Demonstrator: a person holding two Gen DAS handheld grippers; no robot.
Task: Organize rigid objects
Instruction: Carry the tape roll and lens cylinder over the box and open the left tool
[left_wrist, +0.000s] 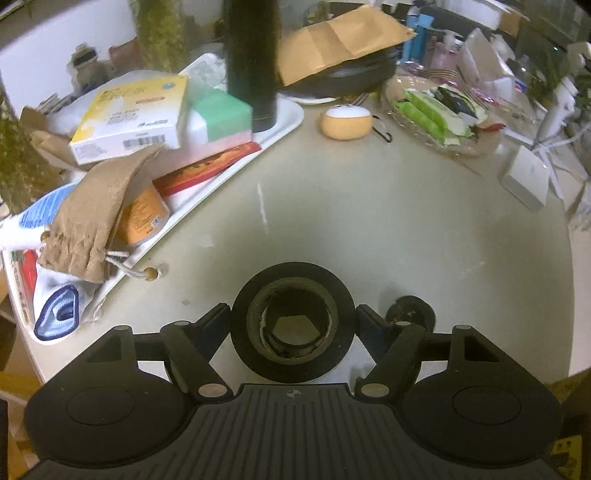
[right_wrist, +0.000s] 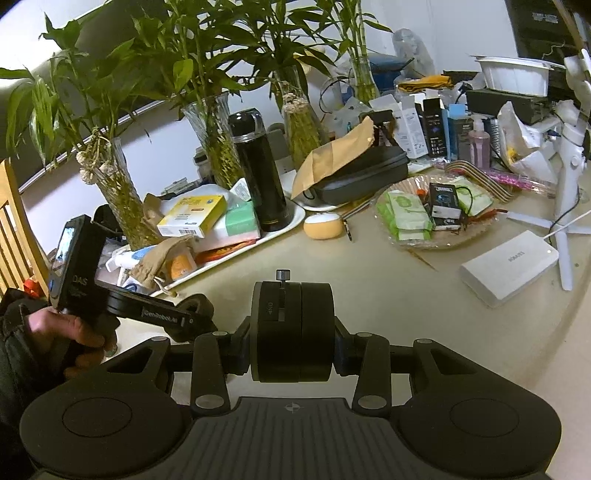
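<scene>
A black tape roll (left_wrist: 240, 325) lies flat on the pale round table (left_wrist: 369, 221), between the fingers of my left gripper (left_wrist: 291, 319). Both pads touch its sides, so the jaws are shut on it. A small black knob (left_wrist: 410, 312) sits on the table just outside the right finger. In the right wrist view, my right gripper (right_wrist: 292, 332) is shut on a thick black round device (right_wrist: 291, 325) with an "ON" mark and a small screw on top, held above the table. A hand (right_wrist: 79, 332) holds the left gripper (right_wrist: 192, 314) at lower left.
A white tray (left_wrist: 284, 122) on the left is piled with boxes, a cloth pouch and a black flask (left_wrist: 253, 55). Beyond are an orange round case (left_wrist: 345, 123), a glass dish of packets (left_wrist: 436, 110), a white box (left_wrist: 526, 181) and vases (right_wrist: 122, 199).
</scene>
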